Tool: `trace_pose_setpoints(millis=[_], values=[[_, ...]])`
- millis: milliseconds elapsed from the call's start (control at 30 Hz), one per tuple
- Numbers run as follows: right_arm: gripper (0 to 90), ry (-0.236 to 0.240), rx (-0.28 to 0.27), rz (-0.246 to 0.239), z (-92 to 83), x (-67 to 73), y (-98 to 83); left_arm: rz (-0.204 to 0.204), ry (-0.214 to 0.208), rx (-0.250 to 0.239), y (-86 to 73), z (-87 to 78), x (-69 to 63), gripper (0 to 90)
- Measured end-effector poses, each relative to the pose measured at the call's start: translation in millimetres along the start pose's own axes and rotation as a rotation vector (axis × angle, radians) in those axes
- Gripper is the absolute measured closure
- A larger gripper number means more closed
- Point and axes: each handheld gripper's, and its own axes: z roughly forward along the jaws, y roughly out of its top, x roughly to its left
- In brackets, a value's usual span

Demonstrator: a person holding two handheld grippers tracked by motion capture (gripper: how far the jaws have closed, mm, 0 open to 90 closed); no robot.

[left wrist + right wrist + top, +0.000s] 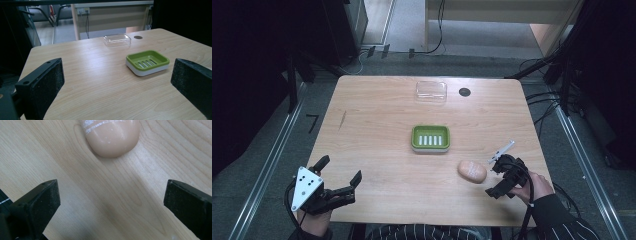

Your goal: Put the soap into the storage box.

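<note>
Looks like a smooth, probably slick soap sitting on the table just right of the green dish, right gripper wide open beside it, left gripper open too, so best pinched across the short sides.

Tan soap bar cut off by the top edge of the right gripper view, person's forearms cropped at the high view's bottom edge, dark side margins unreadable
</note>
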Motion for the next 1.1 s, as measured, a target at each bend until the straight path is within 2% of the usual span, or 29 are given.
trace_pose_setpoints(millis=[567,1100], values=[[1.1,0.004,0.027,-0.046,3.6,-7.2,20.5,0.001,-0.004,0.003,-0.7,-1.3,-0.1,0.0],[1.5,-0.001,0.014,-0.090,3.9,-6.5,42.0,0.004,-0.002,0.003,-0.7,-1.3,-0.5,0.0]])
